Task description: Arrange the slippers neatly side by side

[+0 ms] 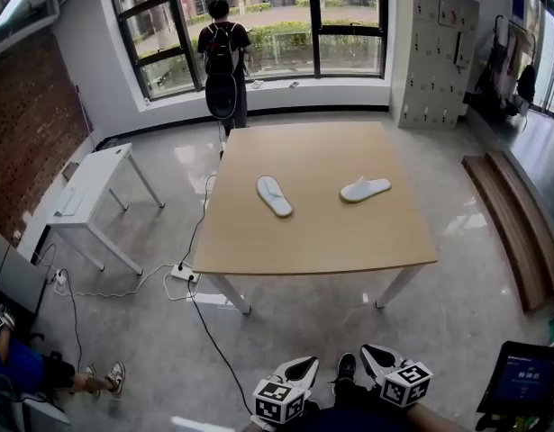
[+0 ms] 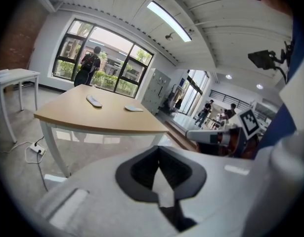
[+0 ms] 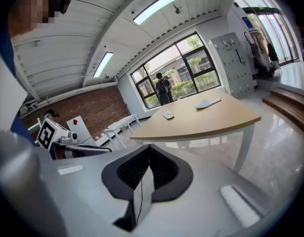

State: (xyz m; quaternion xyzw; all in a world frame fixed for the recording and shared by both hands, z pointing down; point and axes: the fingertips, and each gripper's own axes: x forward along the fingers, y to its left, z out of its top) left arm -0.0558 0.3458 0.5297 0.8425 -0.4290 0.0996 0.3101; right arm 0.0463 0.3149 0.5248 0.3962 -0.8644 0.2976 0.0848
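"Both lay flat on the table (image 1: pixel 313 241), well apart: the left slipper (image 1: pixel 274 195) angled one way, the right slipper (image 1: pixel 365 188) another."

"And the tongs?"

"Left tongs (image 2: pixel 159 151) and right tongs (image 3: pixel 148 148) were both pinched together, empty, well short of the table."

"The risk?"

"Thin, soft white fabric on smooth wood: a shallow pinch would likely skid or spin them."

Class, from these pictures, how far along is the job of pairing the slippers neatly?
Nothing looks done: the left slipper and right slipper lie apart on the table, angled differently. In hand: nothing; the left gripper and right gripper are shut, empty, well short of the table. Left: pairing them side by side.
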